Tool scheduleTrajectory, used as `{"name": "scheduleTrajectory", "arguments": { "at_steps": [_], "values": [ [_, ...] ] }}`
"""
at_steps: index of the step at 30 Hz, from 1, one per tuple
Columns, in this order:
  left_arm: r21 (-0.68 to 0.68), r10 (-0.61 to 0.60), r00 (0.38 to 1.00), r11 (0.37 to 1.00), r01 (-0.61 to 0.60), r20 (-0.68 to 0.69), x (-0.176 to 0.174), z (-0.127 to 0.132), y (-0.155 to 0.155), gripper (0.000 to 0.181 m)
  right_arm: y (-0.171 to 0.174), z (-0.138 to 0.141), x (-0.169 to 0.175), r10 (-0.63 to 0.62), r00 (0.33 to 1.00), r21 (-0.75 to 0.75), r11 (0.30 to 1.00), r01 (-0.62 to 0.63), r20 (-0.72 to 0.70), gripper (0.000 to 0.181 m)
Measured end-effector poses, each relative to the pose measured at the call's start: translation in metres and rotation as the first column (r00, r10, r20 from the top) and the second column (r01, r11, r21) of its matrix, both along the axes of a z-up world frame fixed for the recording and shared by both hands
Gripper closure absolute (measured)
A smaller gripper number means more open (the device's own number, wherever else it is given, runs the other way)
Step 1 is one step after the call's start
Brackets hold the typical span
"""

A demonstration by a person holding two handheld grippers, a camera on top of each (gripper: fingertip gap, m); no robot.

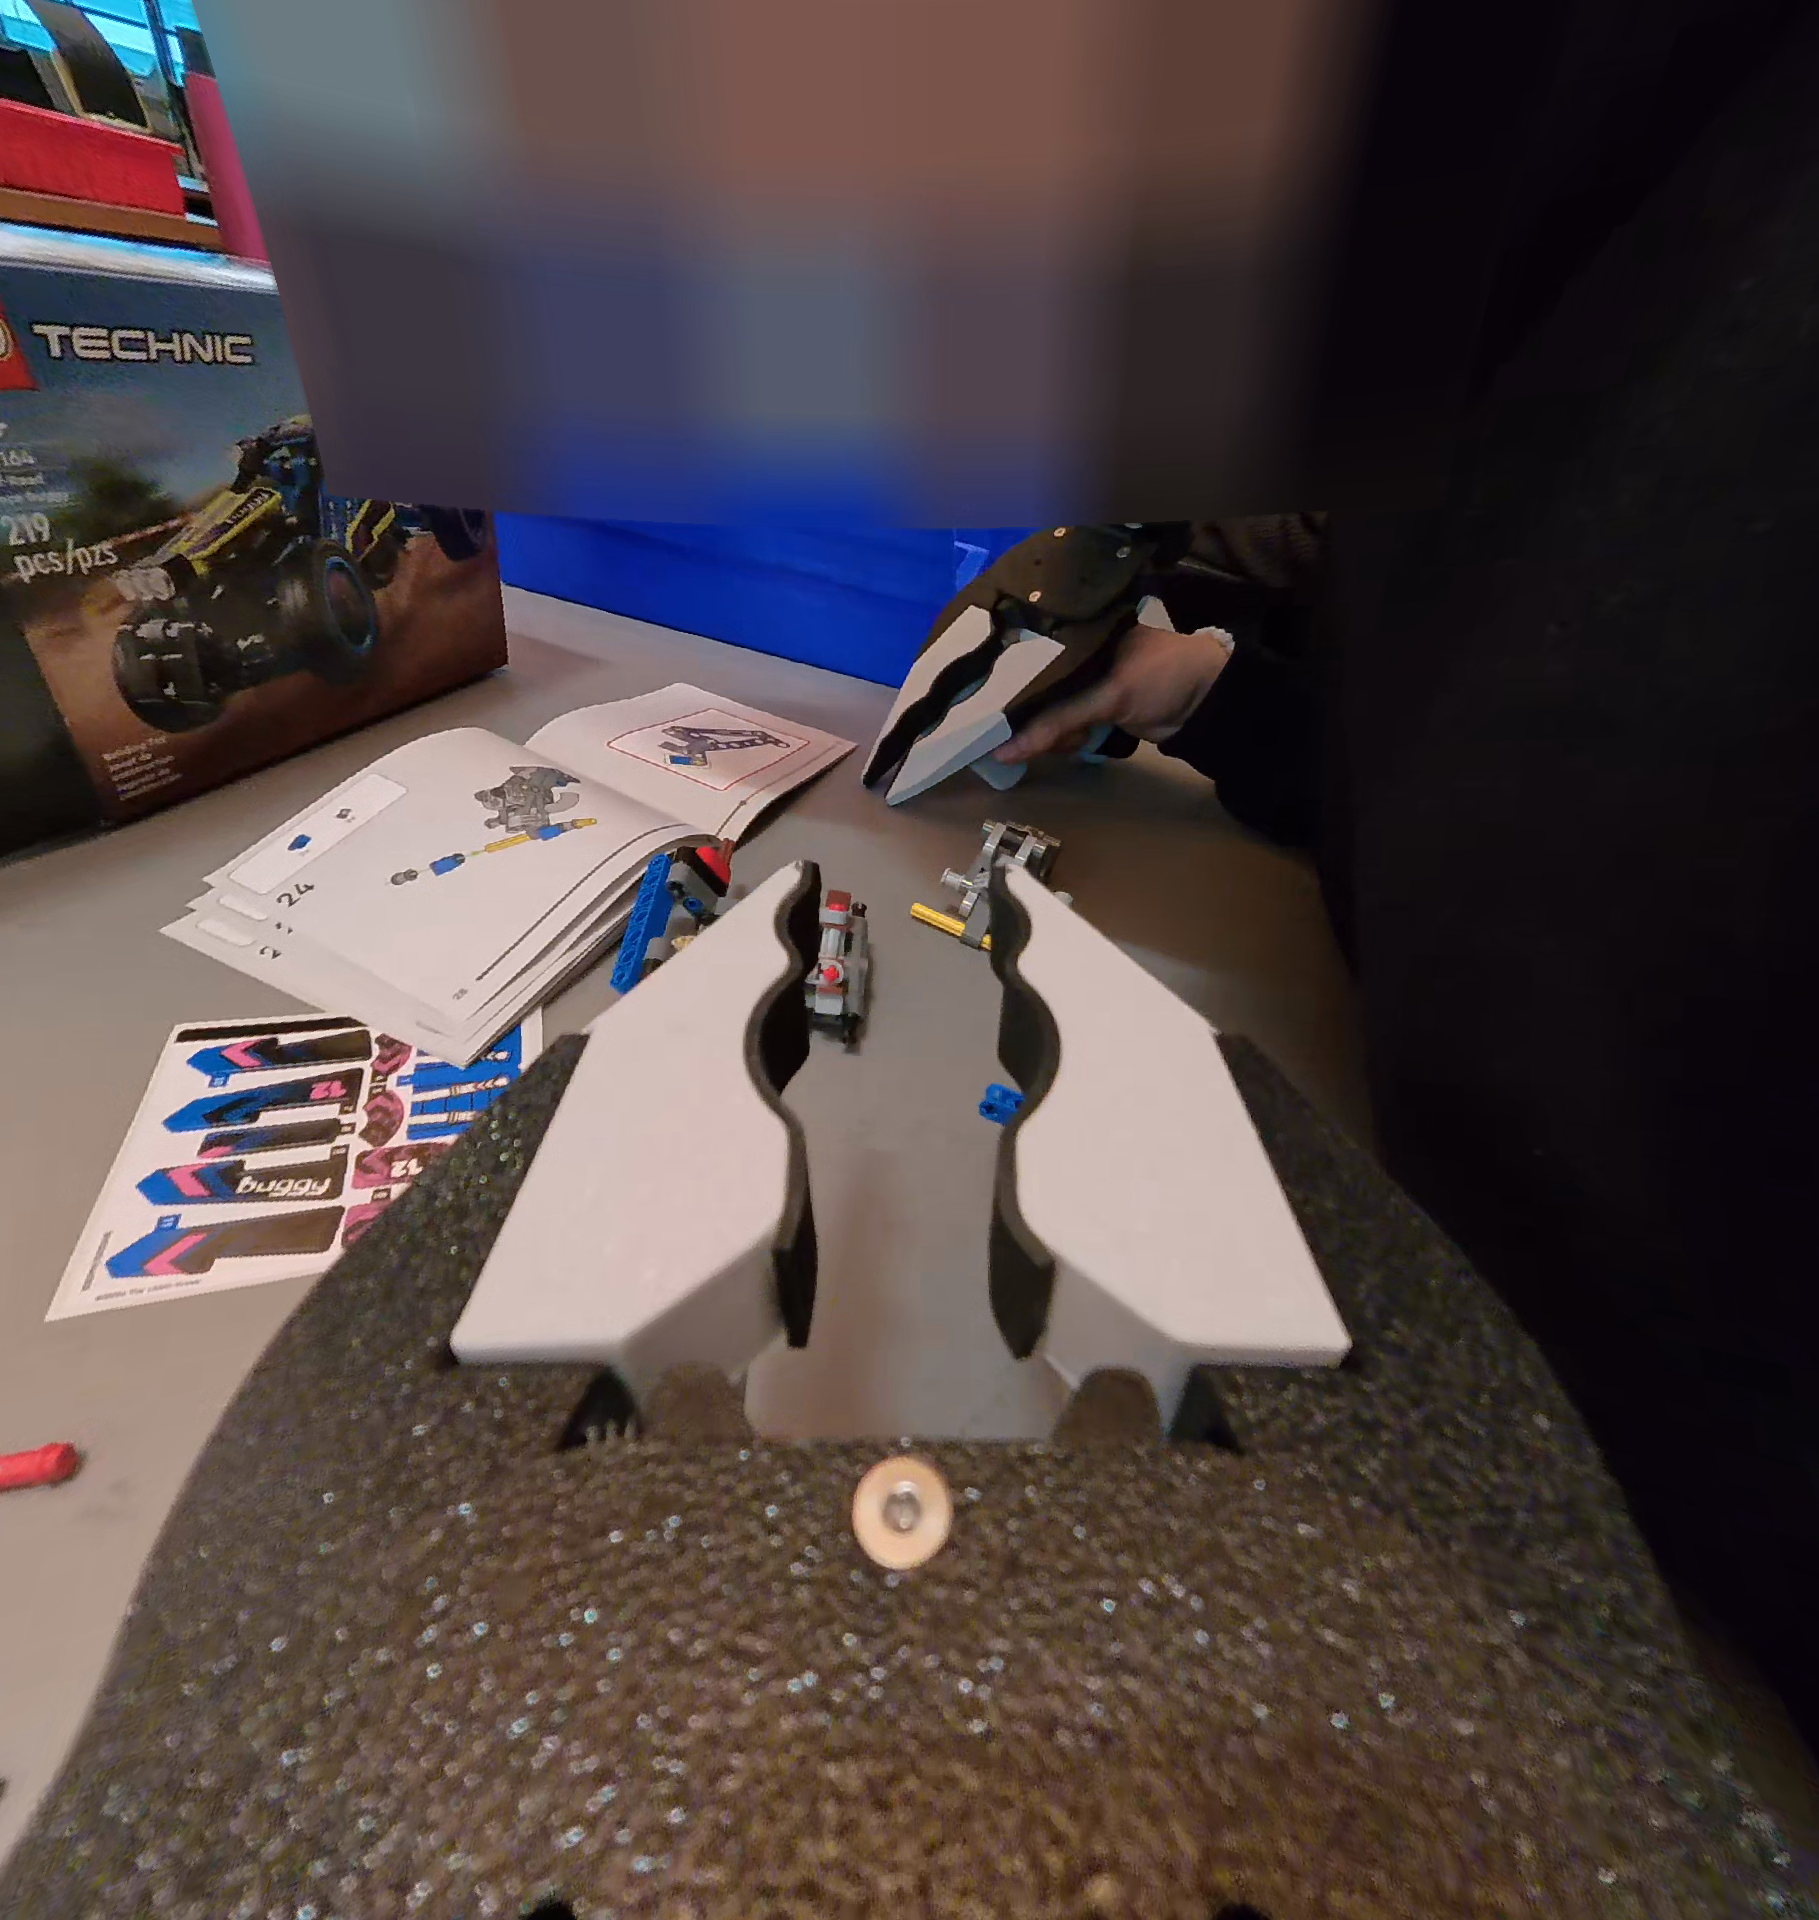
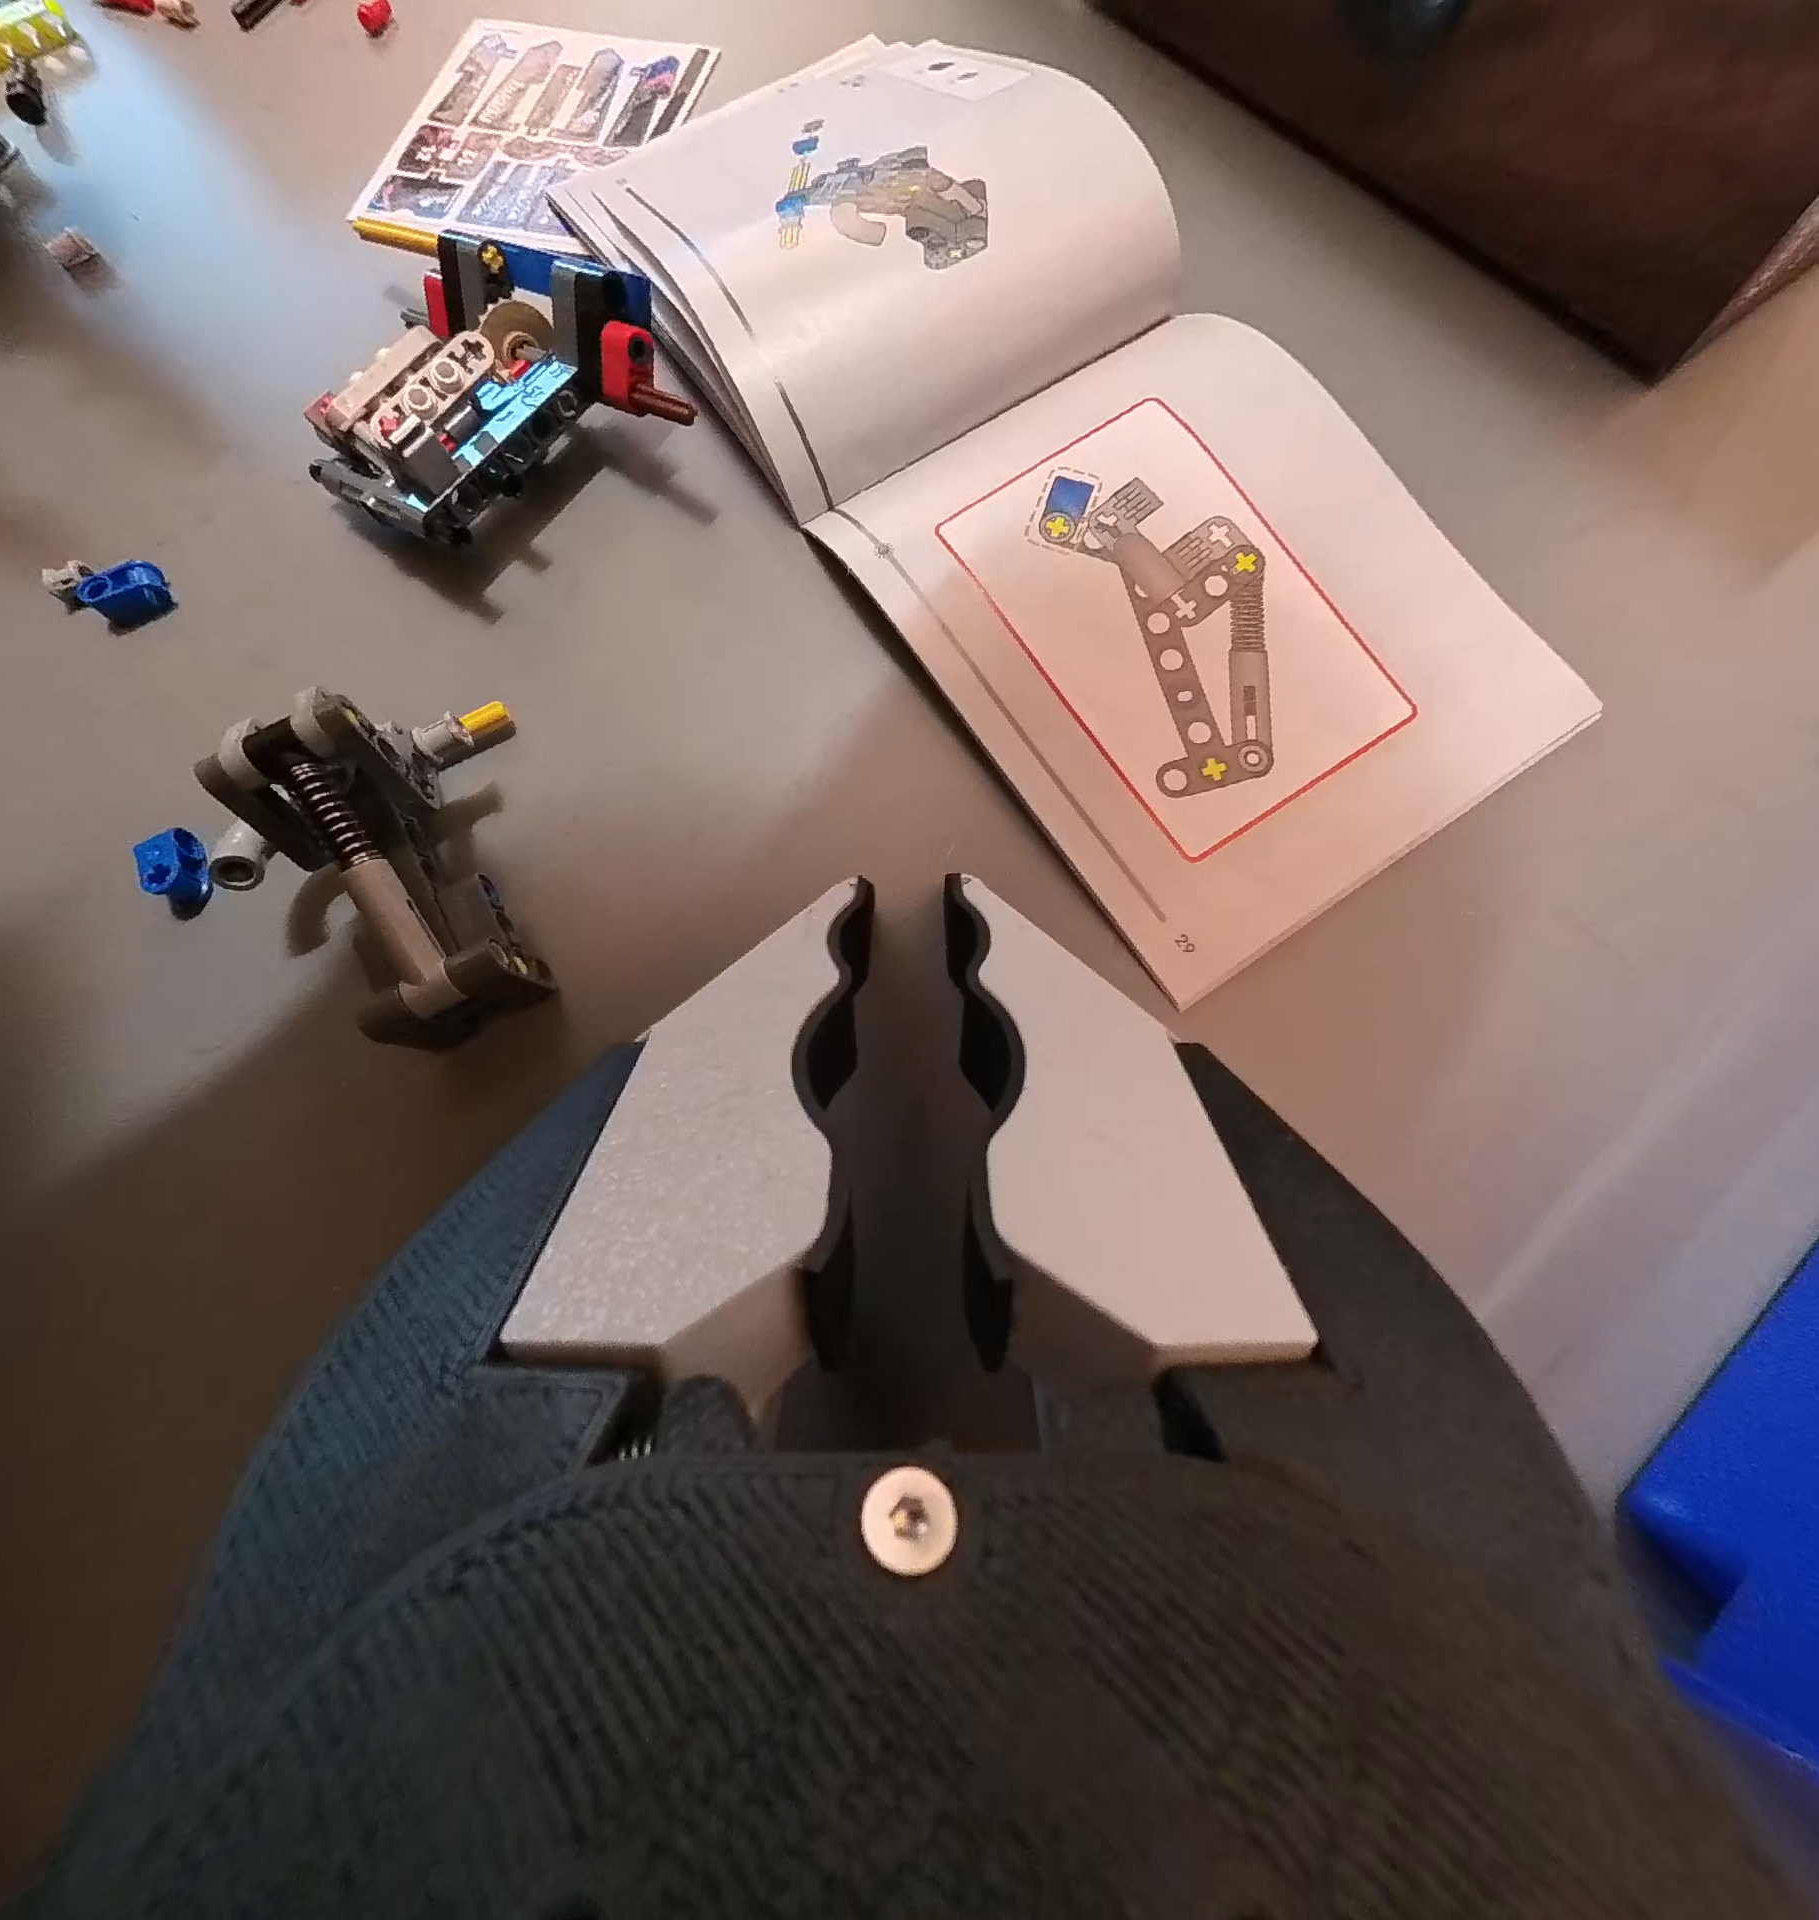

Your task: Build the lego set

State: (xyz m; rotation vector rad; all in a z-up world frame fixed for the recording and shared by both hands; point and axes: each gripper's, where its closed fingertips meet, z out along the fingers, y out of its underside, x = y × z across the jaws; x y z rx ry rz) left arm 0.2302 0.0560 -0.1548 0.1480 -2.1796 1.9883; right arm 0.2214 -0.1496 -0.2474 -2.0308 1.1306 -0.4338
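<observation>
My left gripper [image 1: 900,878] is open and empty, low over the grey table [image 1: 74,987]. The partly built chassis [image 1: 840,966] of grey, red and blue pieces lies just beyond its tips, half hidden by the left finger [image 1: 676,1091]. It also shows in the right wrist view [image 2: 448,416]. A grey spring suspension assembly [image 2: 365,842] with a yellow axle lies left of my right gripper [image 2: 907,883]. That gripper is empty, its jaws a narrow gap apart, beside the open instruction booklet [image 2: 1092,520]. In the left wrist view a hand holds the right gripper [image 1: 946,717].
A sticker sheet [image 1: 250,1153] and the set's box [image 1: 178,561] are at the left. A blue bin [image 2: 1767,1507] stands at the right. Small blue connectors [image 2: 172,857] [image 2: 126,592] and a red piece [image 1: 27,1465] lie loose, with several more pieces at the far left [image 2: 11,62]. One gripper's finger ends stand about 25 cm off the other's.
</observation>
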Motion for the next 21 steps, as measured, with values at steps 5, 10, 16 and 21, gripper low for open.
{"name": "scheduleTrajectory", "arguments": {
  "at_steps": [5,10,16,21],
  "values": [
    [0.014,0.001,1.000,1.000,-0.001,0.005,-0.0003,-0.0020,-0.0013,0.152,-0.0006,-0.0002,0.0005,-0.004,1.000,-0.003,1.000,0.004,0.001,0.170],
    [0.009,0.009,1.000,1.000,-0.009,0.002,0.0010,-0.0014,-0.0008,0.152,-0.0006,-0.0002,0.0004,-0.005,1.000,0.000,1.000,0.005,-0.001,0.170],
    [0.022,0.008,1.000,1.000,-0.009,0.014,-0.0002,-0.0030,-0.0020,0.152,-0.0008,-0.0003,0.0006,-0.006,1.000,-0.002,1.000,0.006,0.000,0.170],
    [0.025,0.008,1.000,1.000,-0.008,0.022,-0.0011,-0.0035,-0.0024,0.152,-0.0008,-0.0004,0.0005,-0.006,1.000,-0.007,1.000,0.007,0.003,0.171]
  ]
}}
